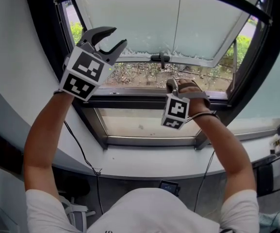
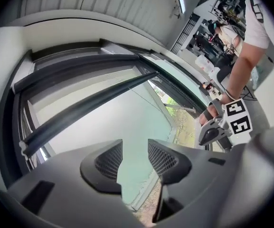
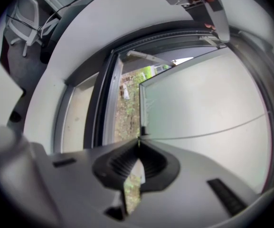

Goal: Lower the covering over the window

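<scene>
The left gripper (image 1: 119, 37) is hovering with its jaws apart and nothing between them, high at the left side of the window frame. The right gripper (image 1: 171, 85) is pinching its jaws together on a thin pale cord (image 1: 180, 23) that is running up the middle of the opening. The pale window covering with a dark bottom bar (image 2: 89, 109) is hanging high, across the top of the opening. Below it, a frosted glass sash (image 1: 140, 23) is tilting outward, its black handle (image 1: 160, 58) sitting just beside the right gripper. Leaf-strewn ground (image 1: 140, 74) is showing through the gap under the sash. A black cable (image 1: 79, 147) is trailing down the white curved sill (image 1: 144, 164).
</scene>
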A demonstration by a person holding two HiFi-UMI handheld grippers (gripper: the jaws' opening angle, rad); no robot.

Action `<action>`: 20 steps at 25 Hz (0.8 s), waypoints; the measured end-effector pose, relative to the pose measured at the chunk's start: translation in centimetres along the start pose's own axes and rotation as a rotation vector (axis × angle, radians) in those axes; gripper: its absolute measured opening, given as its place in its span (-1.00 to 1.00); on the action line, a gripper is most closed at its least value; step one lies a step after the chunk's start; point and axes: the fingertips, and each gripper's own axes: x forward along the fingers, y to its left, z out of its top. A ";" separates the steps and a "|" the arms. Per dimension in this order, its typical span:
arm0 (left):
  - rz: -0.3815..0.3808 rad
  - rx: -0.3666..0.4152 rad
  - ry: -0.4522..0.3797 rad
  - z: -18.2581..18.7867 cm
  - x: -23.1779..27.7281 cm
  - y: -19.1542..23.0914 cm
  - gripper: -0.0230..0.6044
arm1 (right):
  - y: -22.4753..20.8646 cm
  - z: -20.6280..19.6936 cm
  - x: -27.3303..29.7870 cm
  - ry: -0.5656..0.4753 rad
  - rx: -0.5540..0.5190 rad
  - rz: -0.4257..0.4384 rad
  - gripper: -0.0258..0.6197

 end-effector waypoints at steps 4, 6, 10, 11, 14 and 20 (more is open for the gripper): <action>0.093 0.113 0.031 0.9 0.4 4.0 -0.30 | 0.5 0.0 0.1 0.002 -0.001 0.009 -0.85; 0.130 0.173 0.046 1.3 0.9 5.4 -0.25 | 0.6 0.0 0.2 0.002 0.003 0.011 -0.85; 0.191 0.283 0.074 1.8 2.0 7.7 -0.16 | 0.8 0.1 0.1 0.006 0.009 0.016 -0.85; 0.205 0.304 0.078 2.0 2.2 8.3 -0.15 | 0.8 0.1 0.1 0.006 0.012 0.016 -0.85; 0.237 0.327 0.086 2.7 2.8 9.9 -0.11 | 0.9 -0.1 0.0 0.008 0.020 0.019 -0.85; 0.223 0.358 0.100 3.5 3.9 10.3 -0.09 | 2.1 -0.1 -0.1 0.008 0.031 0.036 -0.85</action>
